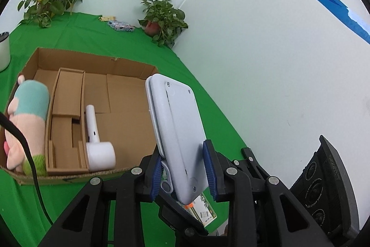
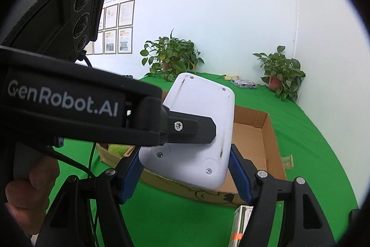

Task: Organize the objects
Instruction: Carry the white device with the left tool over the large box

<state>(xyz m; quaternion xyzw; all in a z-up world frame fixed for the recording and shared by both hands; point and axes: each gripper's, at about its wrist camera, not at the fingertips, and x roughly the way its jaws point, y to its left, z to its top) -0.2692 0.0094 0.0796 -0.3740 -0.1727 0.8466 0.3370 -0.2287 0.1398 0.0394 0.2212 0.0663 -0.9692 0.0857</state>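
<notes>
The green-covered worktop (image 1: 203, 94) carries an open cardboard box (image 1: 97, 59), and the step in hand looks like carrying a flat device to that box for stowing. The pale grey-blue slab (image 1: 178, 131), rounded at the corners with small screws in its back, is held up off the worktop, tilted, just beside the box's near right corner. The left hand-held gripper (image 1: 185, 174) pinches its lower end between blue ribbed pads (image 1: 209, 168). From the right wrist view the right hand-held gripper (image 2: 185, 171) stands with its pads spread to either side of the same slab's lower edge; whether they press it I cannot tell, though they look slightly apart from it.

In the box lie a plush toy (image 1: 27, 122) against the left wall and a white hair-dryer-shaped appliance (image 1: 97, 142) near the front, beside cardboard dividers (image 1: 69, 94). The bare floor on the right half is probably the spot; the next move calls for swinging the slab left over the wall and lowering it flat, clear of the white appliance.

A small green-labelled carton (image 1: 204, 210) lies on the worktop below the grippers, not yet boxed
</notes>
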